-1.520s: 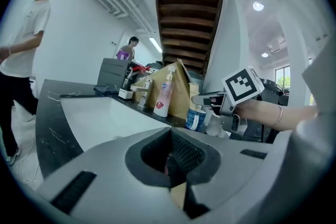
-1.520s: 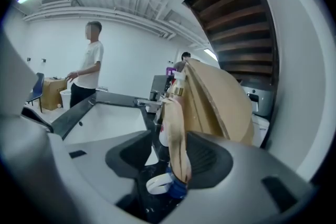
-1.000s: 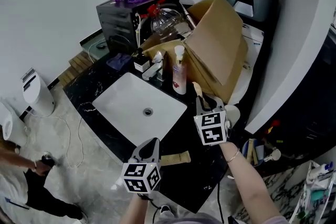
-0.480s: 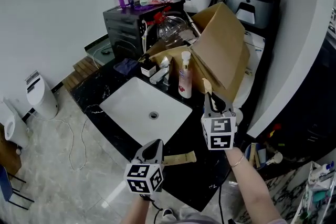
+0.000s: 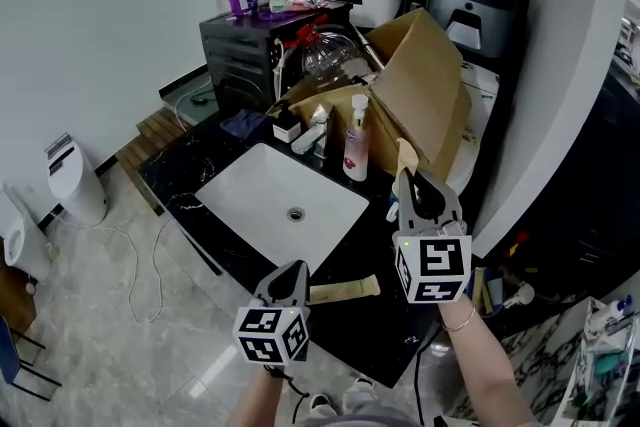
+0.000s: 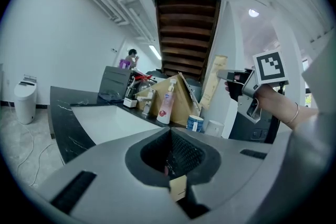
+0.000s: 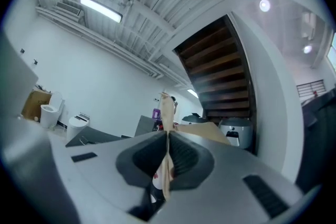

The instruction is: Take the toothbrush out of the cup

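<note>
Right tongs are pinching the tan toothbrush up in the air, clear of the cup.
The right tongs are closing fully on the toothbrush's lower part, with its top sticking out past the tips. The blue-patterned cup is standing on the black worktop beside a white cup, past the sink. The left tongs are clamping a flat tan strip low over the worktop's near edge.

Beyond the fingertips of the right gripper the cardboard box blocks the way; a bottle stands left of them. Further left, over the sink, is open room.
</note>
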`<state>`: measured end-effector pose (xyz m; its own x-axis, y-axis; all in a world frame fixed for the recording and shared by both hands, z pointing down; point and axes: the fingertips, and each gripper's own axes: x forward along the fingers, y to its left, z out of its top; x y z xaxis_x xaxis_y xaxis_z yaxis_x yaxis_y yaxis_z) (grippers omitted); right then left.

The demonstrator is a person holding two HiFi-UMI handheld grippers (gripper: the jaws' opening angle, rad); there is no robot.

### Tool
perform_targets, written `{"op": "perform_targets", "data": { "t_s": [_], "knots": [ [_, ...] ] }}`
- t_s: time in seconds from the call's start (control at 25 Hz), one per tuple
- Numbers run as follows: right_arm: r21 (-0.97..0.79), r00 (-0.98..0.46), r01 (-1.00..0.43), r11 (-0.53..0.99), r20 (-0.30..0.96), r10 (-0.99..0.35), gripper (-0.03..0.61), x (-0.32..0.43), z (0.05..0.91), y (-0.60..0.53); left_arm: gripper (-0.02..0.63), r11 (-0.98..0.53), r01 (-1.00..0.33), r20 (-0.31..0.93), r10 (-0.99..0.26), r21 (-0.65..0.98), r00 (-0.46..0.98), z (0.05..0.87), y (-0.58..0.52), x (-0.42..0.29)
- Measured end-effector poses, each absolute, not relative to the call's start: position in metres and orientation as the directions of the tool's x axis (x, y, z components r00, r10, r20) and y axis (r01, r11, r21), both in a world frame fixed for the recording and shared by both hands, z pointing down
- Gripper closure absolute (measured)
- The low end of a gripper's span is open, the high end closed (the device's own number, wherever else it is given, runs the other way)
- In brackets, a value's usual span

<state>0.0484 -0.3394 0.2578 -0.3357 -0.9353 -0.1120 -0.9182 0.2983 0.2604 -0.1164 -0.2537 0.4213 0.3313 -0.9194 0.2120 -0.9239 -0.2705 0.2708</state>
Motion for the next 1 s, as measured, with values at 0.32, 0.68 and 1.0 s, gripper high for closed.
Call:
{"op": "perform_targets", "data": {
  "t_s": [0.32, 0.68, 1.0],
  "knots": [
    [0.294, -0.33, -0.913, 0.284, -0.118, -0.937, 0.563, 0.049, 0.257, -0.277, 0.614, -0.302, -0.913, 0.186, -0.915, 0.274, 0.358, 0.414, -0.231, -0.125],
    [0.369, -0.301, -0.89, 0.268, -0.033, -0.953, 0.563, 0.054, 0.301, -0.21, 0.614, -0.369, -0.883, 0.183, -0.884, 0.289, 0.43, 0.416, -0.197, -0.12],
    [0.466, -0.326, -0.824, 0.321, 0.073, -0.942, 0.563, 0.046, 0.351, -0.179, 0.614, -0.37, -0.871, 0.206, -0.871, 0.324, 0.447, 0.433, -0.177, -0.119]
  ]
}}
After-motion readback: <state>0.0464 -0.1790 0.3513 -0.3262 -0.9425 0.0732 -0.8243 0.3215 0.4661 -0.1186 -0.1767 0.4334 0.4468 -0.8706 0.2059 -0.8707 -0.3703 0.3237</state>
